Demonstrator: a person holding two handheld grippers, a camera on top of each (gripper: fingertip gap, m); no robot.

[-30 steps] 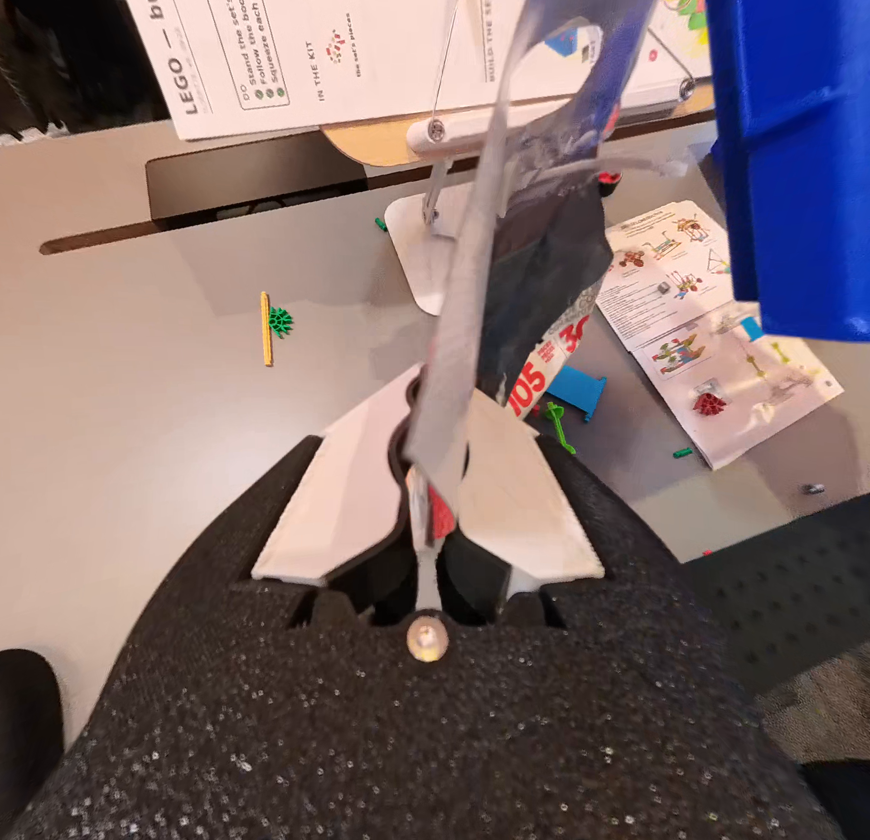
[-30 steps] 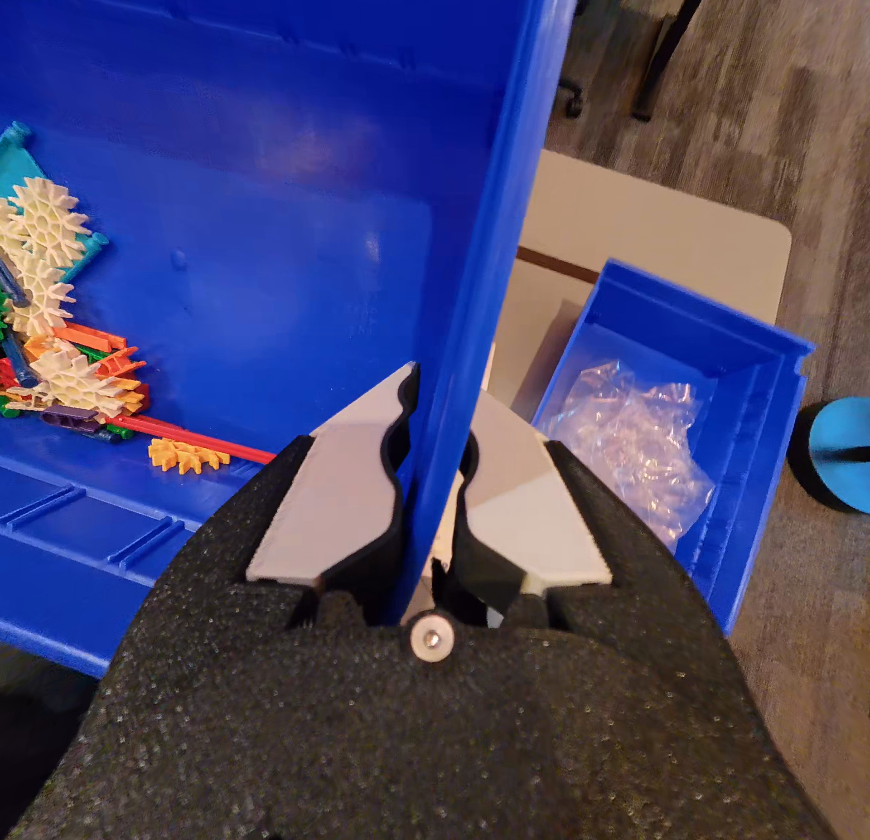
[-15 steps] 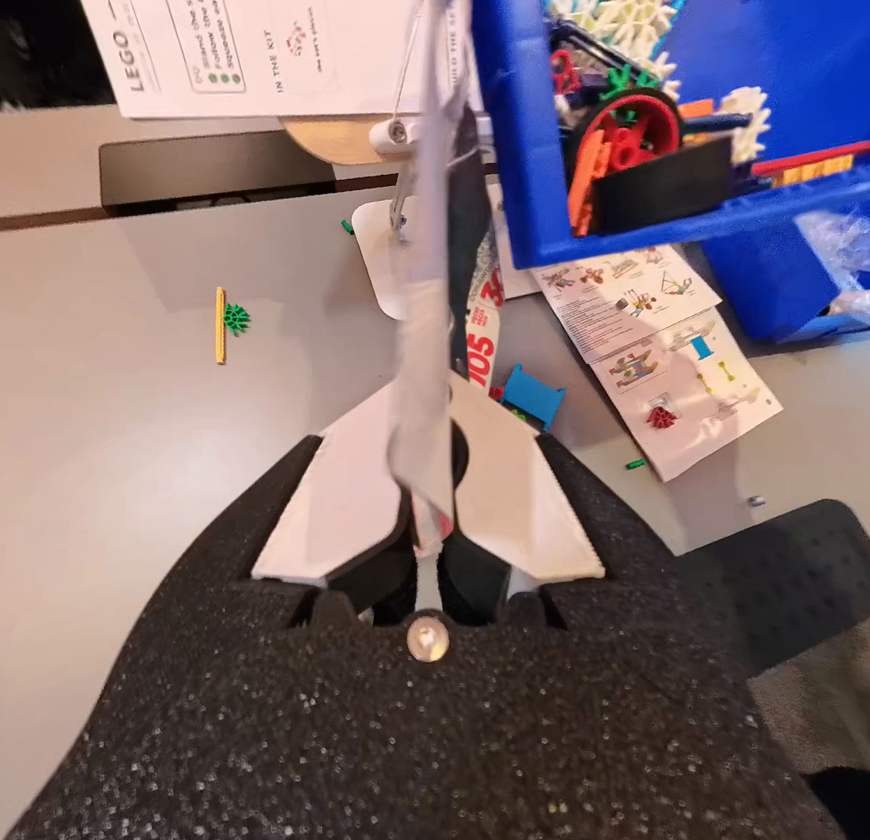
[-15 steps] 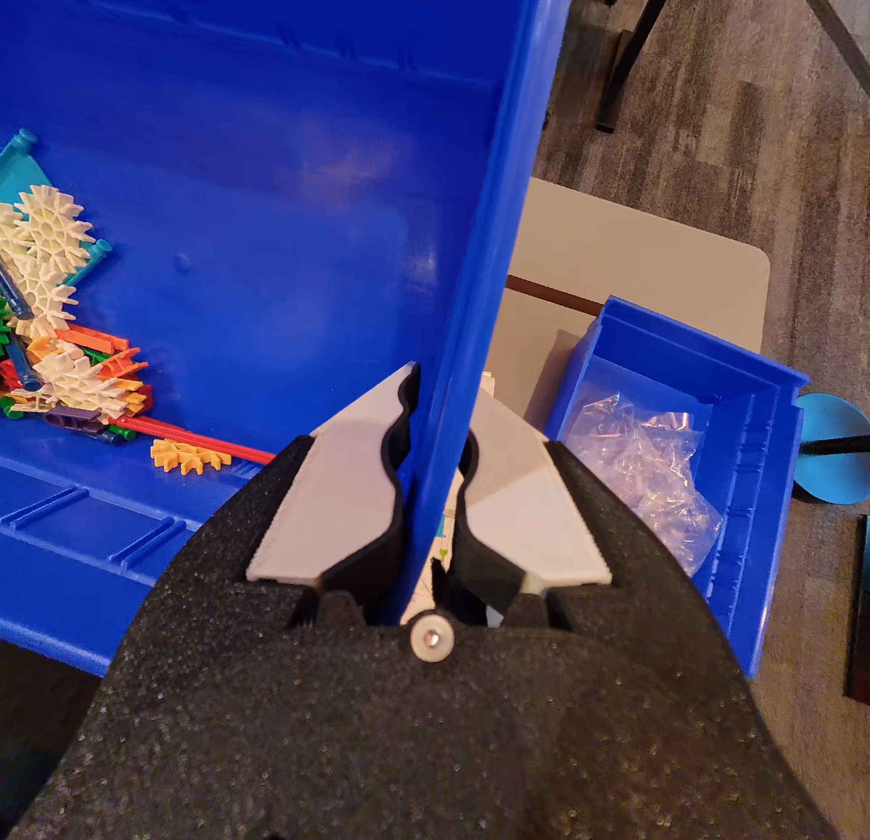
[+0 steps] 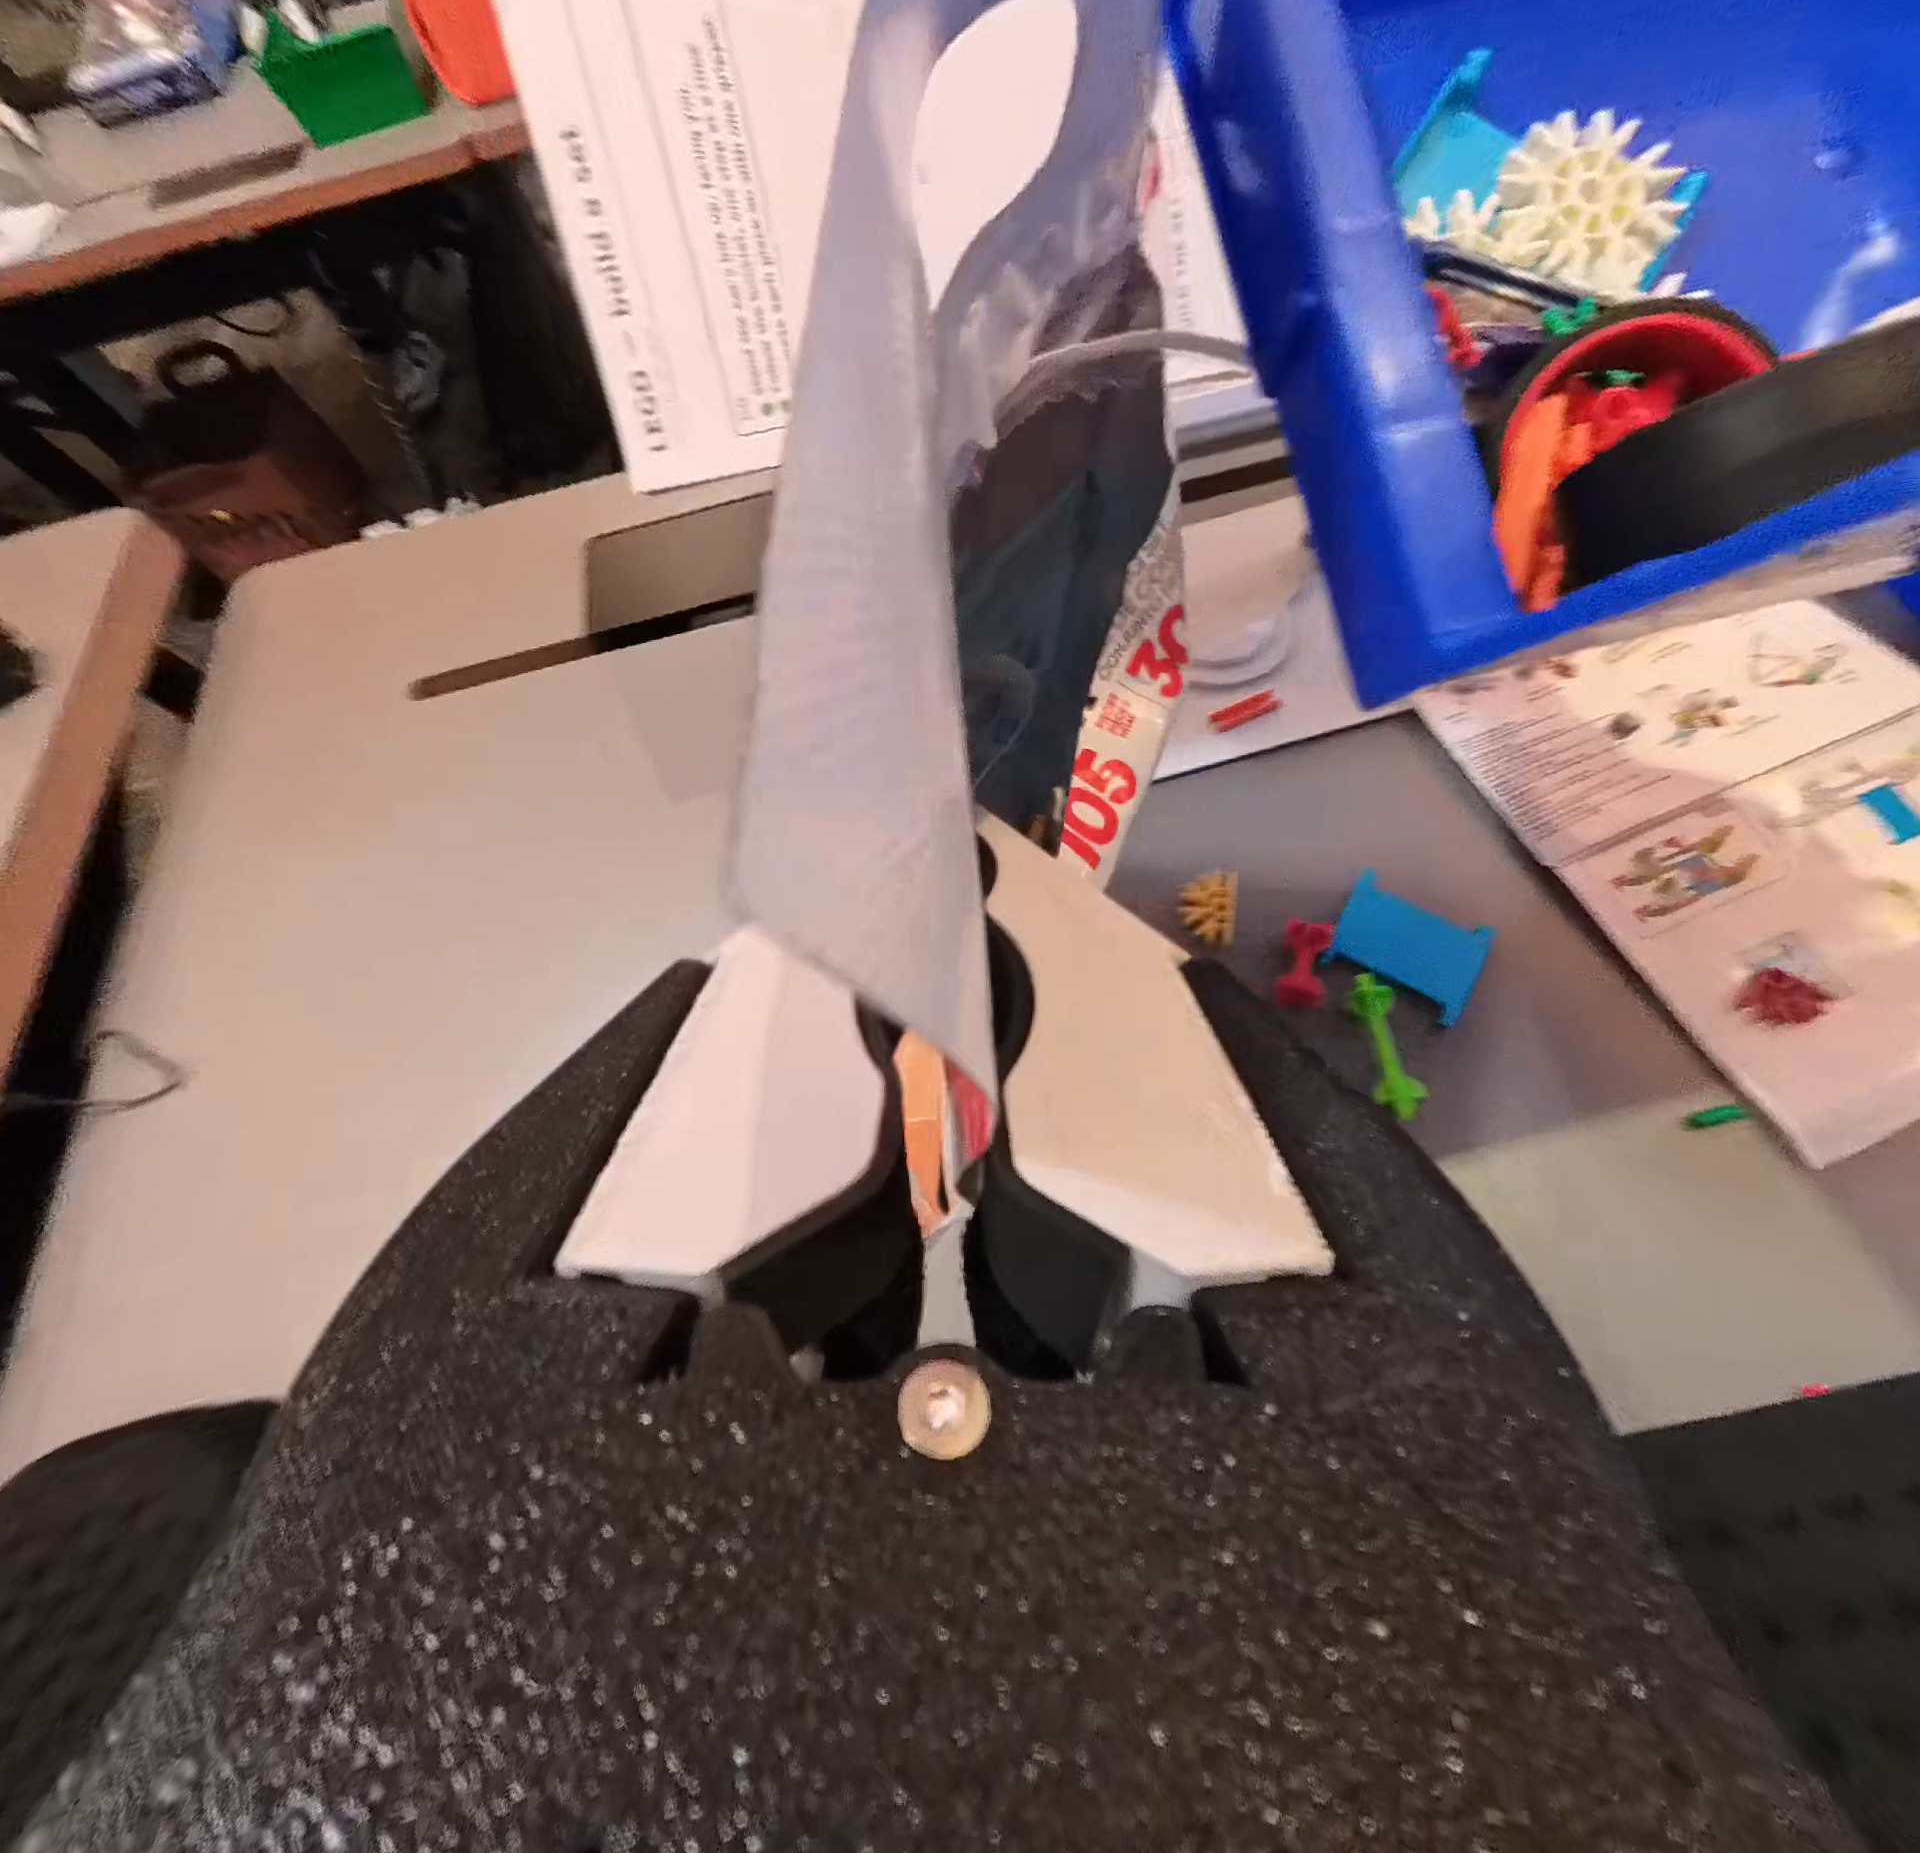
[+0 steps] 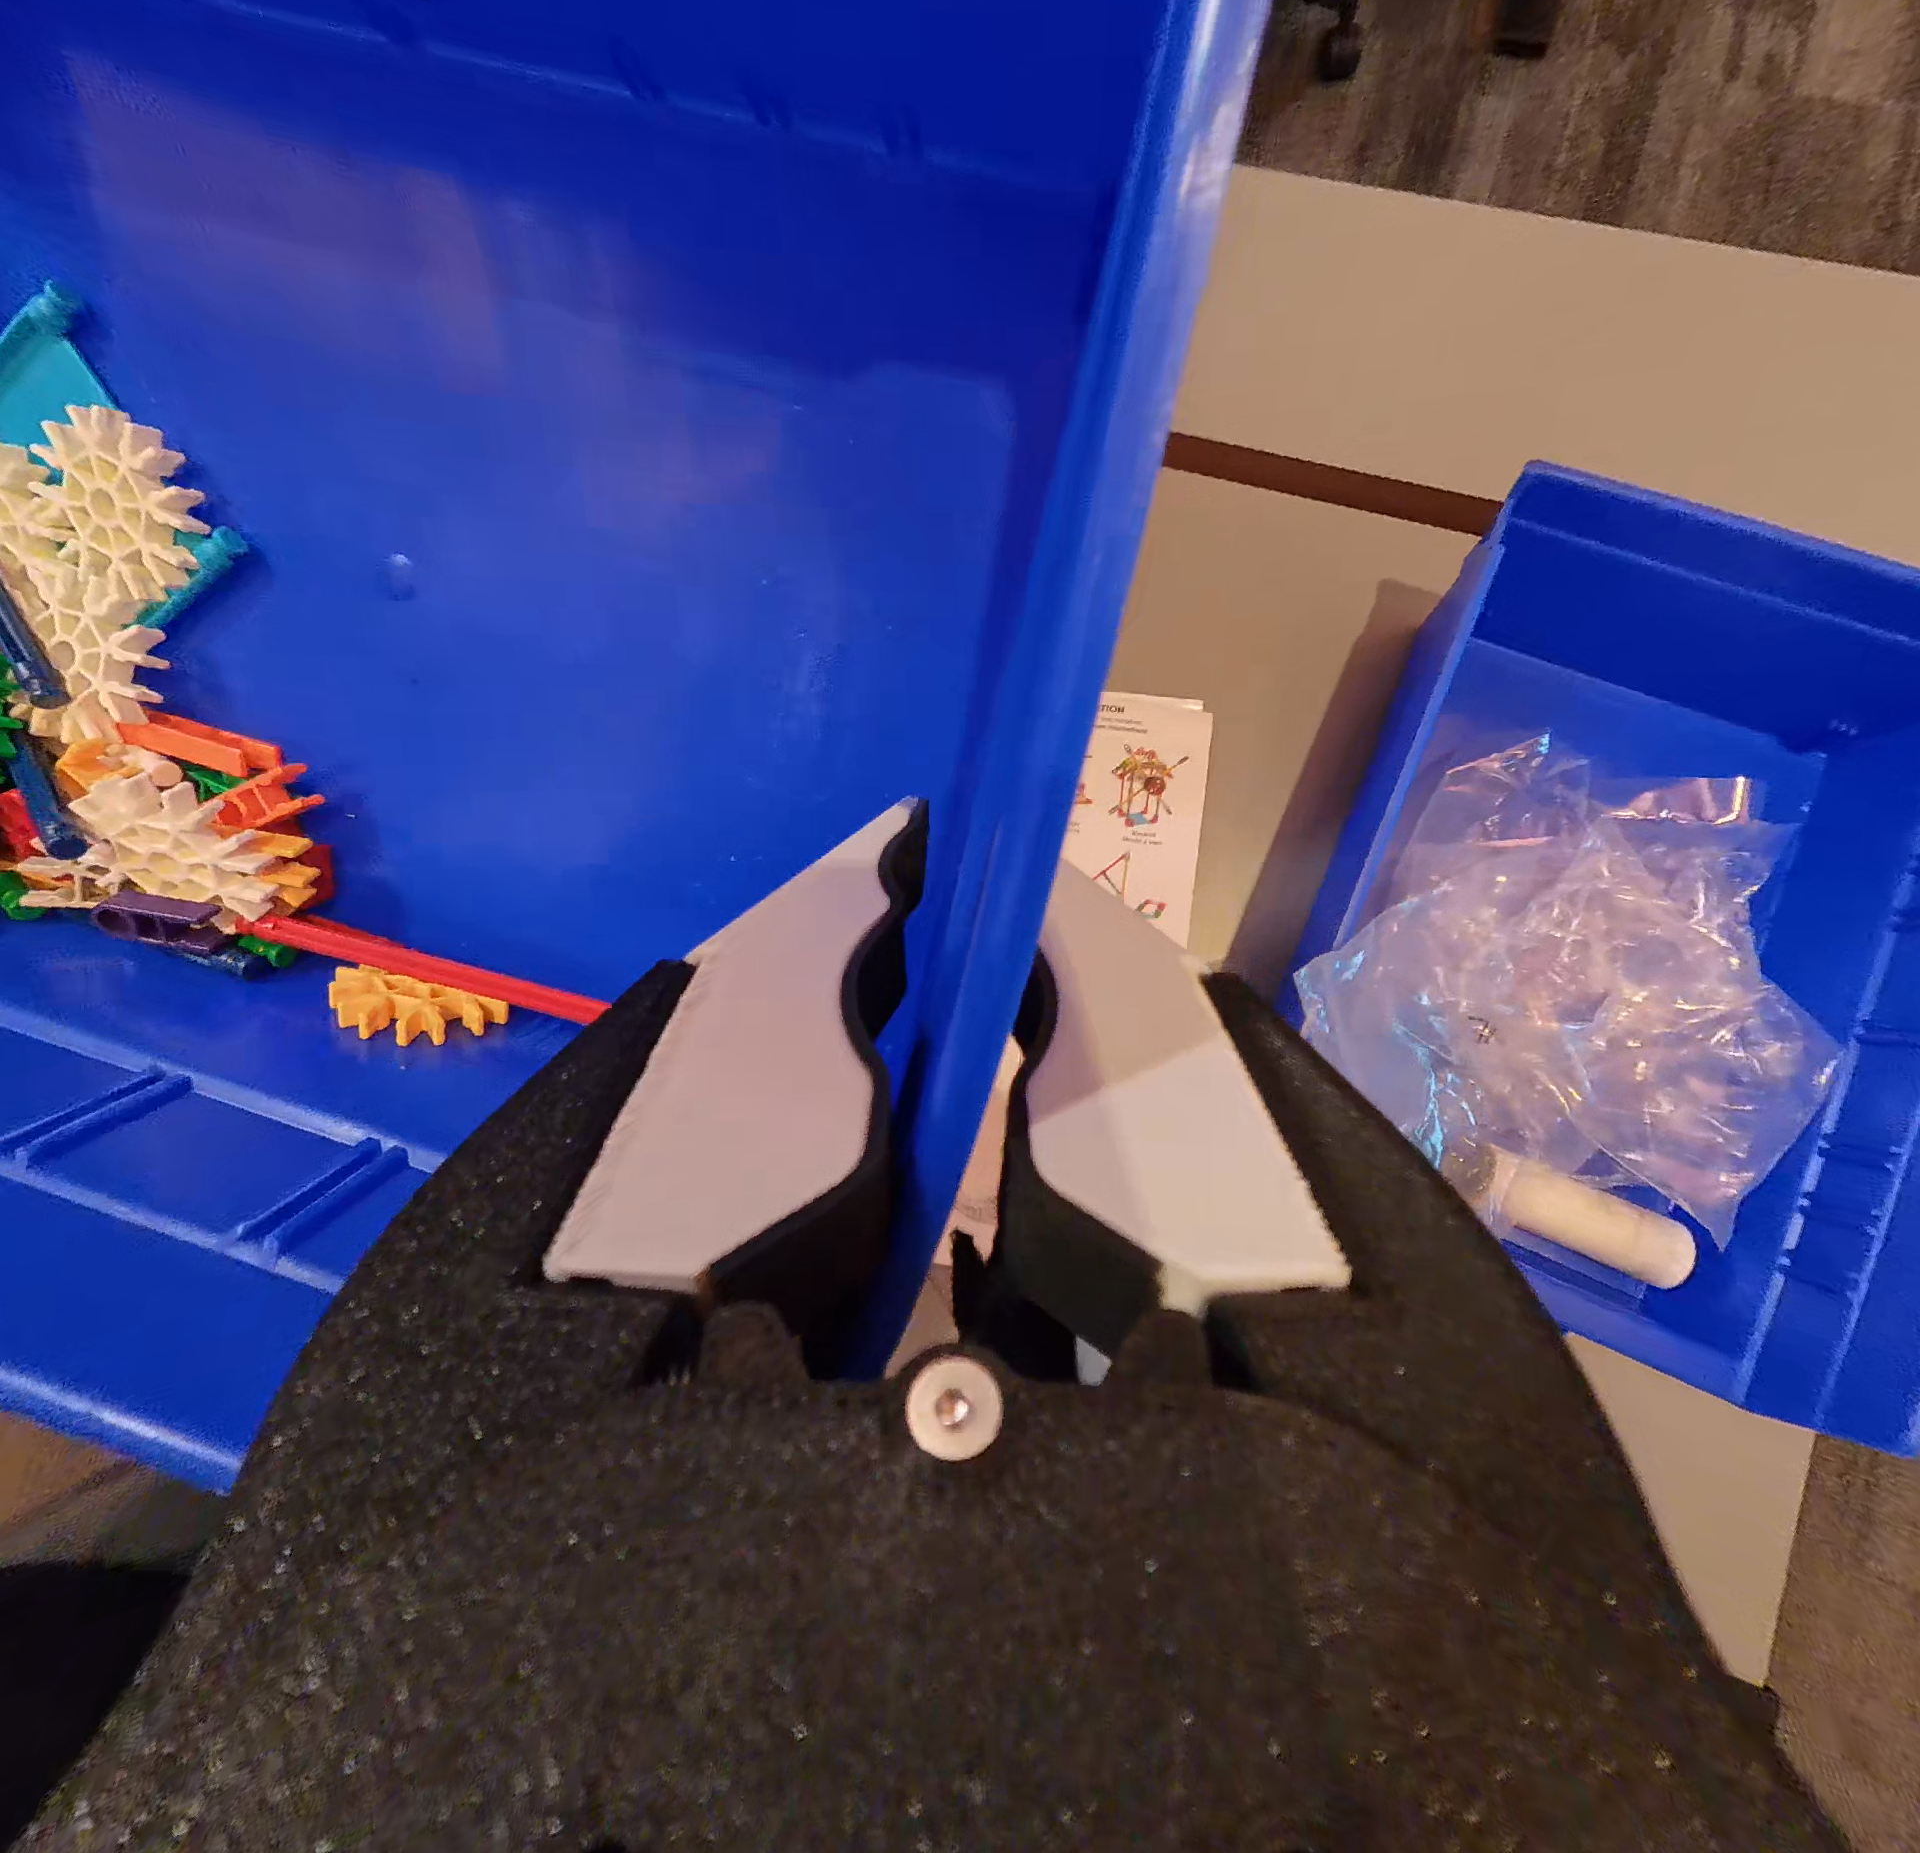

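Glossy blue plastic bin point(image 6: 644, 369) is gleaming; crinkled clear film bag point(image 6: 1558, 982) is glinting; matt tabletop point(image 5: 416, 868) is looking smooth.

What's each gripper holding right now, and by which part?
Left gripper is shut on the edge of an open silver plastic bag. Right gripper is shut on the side wall of a tilted blue bin holding toy pieces.
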